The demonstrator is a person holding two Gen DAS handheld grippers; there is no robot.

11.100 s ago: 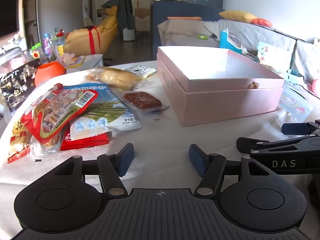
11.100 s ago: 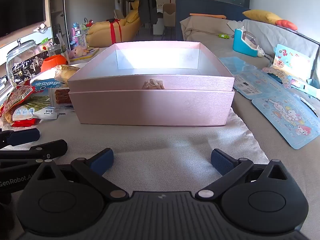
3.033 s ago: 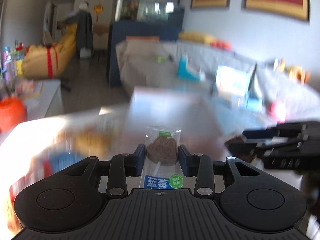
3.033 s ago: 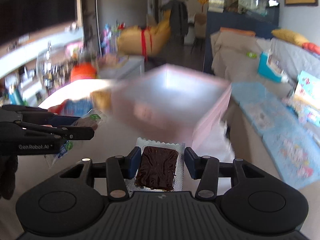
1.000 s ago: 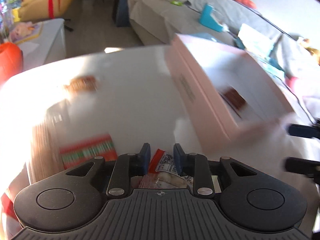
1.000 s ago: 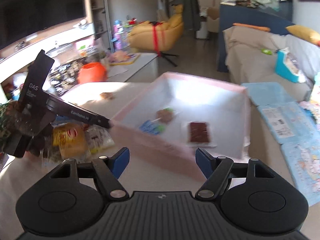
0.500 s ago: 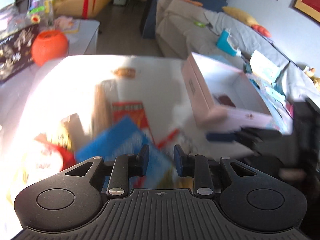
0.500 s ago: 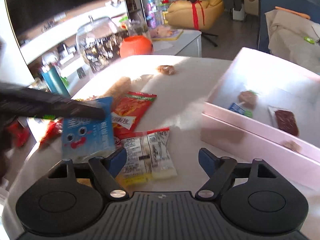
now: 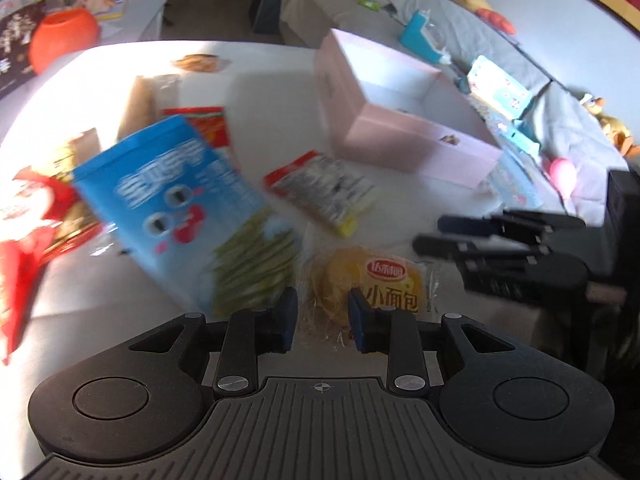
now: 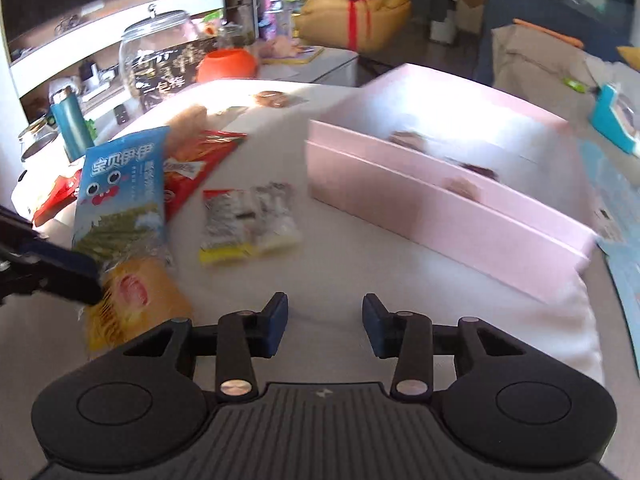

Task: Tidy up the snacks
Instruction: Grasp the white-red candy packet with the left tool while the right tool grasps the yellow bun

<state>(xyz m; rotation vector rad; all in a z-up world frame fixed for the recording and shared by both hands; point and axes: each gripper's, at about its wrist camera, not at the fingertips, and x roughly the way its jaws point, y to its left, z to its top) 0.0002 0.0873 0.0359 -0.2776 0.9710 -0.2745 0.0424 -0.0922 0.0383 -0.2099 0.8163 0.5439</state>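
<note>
My left gripper point(image 9: 322, 320) is shut on the near edge of a clear bread packet point(image 9: 372, 280) with a yellow bun and a red label, which also shows in the right wrist view point(image 10: 132, 304). My right gripper point(image 10: 325, 328) is open and empty above the white cloth. A blue snack bag point(image 9: 180, 204) lies left of the bread, and also shows in the right wrist view point(image 10: 124, 188). A red-and-yellow candy packet point(image 9: 320, 192) lies beyond. The open pink box point(image 10: 448, 192) holds small wrapped snacks; it stands at the far right in the left wrist view point(image 9: 400, 128).
Red snack bags point(image 9: 28, 216) and a red chip bag point(image 10: 196, 168) lie at the left. A small brown pastry point(image 10: 272, 100) sits far back. An orange bowl point(image 10: 226, 64), a glass jar point(image 10: 160, 60) and a teal bottle point(image 10: 74, 124) stand beyond the table's left edge.
My left gripper has dropped toward the table and closed on the bread packet. My right gripper has narrowed a little and swung toward the pink box.
</note>
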